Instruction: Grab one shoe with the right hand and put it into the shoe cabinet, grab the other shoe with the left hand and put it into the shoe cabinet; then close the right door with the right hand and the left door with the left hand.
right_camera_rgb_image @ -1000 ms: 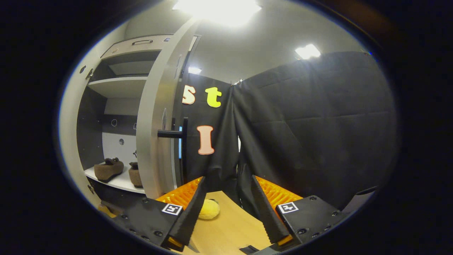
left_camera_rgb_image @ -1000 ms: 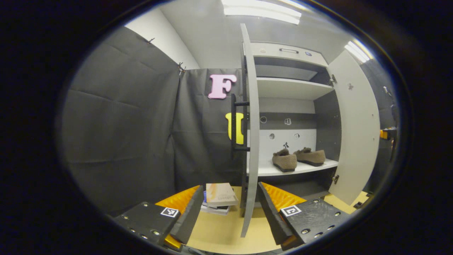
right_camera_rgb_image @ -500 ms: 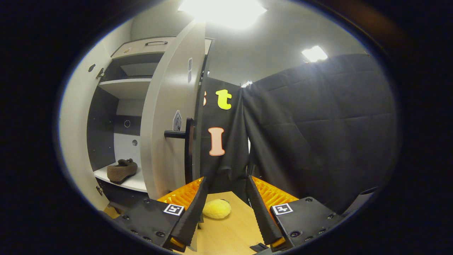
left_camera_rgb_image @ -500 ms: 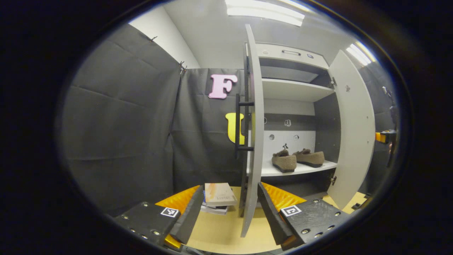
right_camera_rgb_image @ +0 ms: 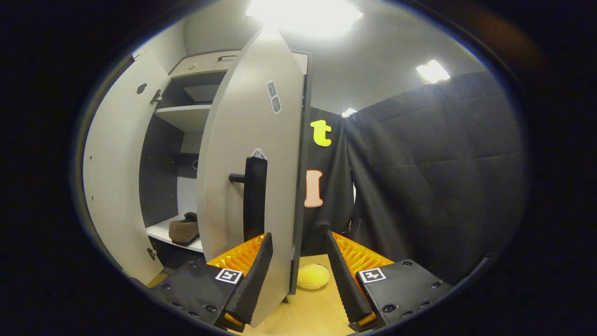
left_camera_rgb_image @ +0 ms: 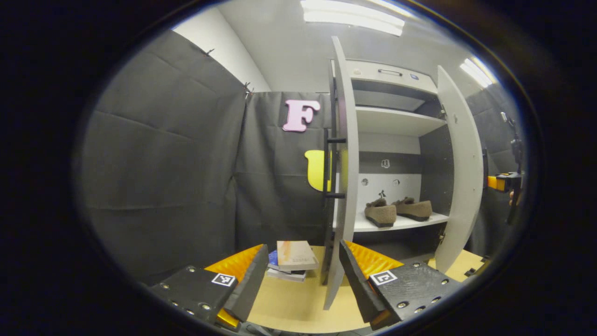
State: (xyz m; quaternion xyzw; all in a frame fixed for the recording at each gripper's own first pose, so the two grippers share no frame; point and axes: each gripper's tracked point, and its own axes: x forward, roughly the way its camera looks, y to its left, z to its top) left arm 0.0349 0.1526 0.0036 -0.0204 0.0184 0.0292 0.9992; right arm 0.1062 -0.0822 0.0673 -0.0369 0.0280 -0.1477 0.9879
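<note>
Right gripper, jaws apart and empty, straddles the right door's free vertical edge, probably touching it; both shoes sit on the cabinet's lower shelf, near its front edge.

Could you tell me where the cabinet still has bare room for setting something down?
The upper shelf is bare. On the lower shelf, room remains between the left door and the two shoes, which crowd its right half.
</note>
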